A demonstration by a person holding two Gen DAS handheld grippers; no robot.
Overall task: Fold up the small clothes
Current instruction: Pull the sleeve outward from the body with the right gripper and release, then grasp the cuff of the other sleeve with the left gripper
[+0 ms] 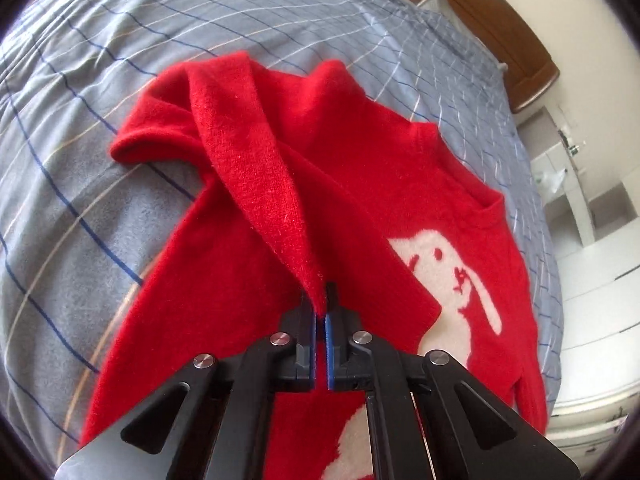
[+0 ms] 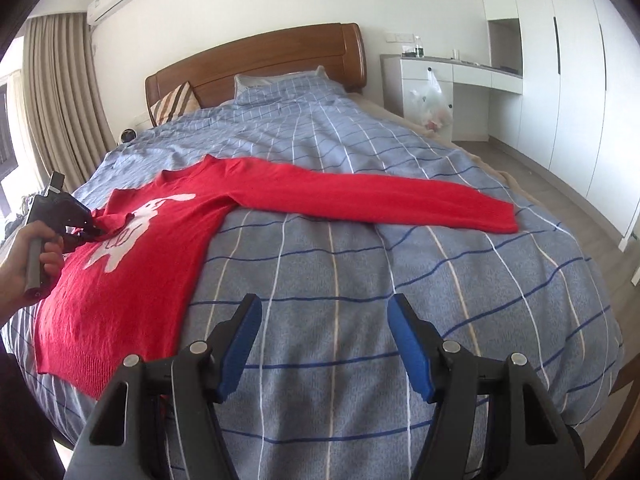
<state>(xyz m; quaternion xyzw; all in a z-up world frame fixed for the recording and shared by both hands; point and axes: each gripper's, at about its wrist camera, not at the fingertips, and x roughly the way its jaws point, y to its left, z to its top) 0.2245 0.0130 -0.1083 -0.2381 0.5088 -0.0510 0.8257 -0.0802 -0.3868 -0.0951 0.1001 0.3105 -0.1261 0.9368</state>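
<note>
A red sweater with a white rabbit on its front lies flat on the bed. In the left wrist view my left gripper is shut on the end of one sleeve, which is lifted and drawn across the body. The right wrist view shows the sweater at the left, and a hand holds the left gripper over the sweater's far-left side. The other sleeve stretches out to the right. My right gripper is open above the bare bedcover, with nothing between its blue pads.
The bed has a grey-blue checked cover, a wooden headboard and a striped pillow. To the right stand a white desk with a plastic bag and tall wardrobes. Curtains hang at the left.
</note>
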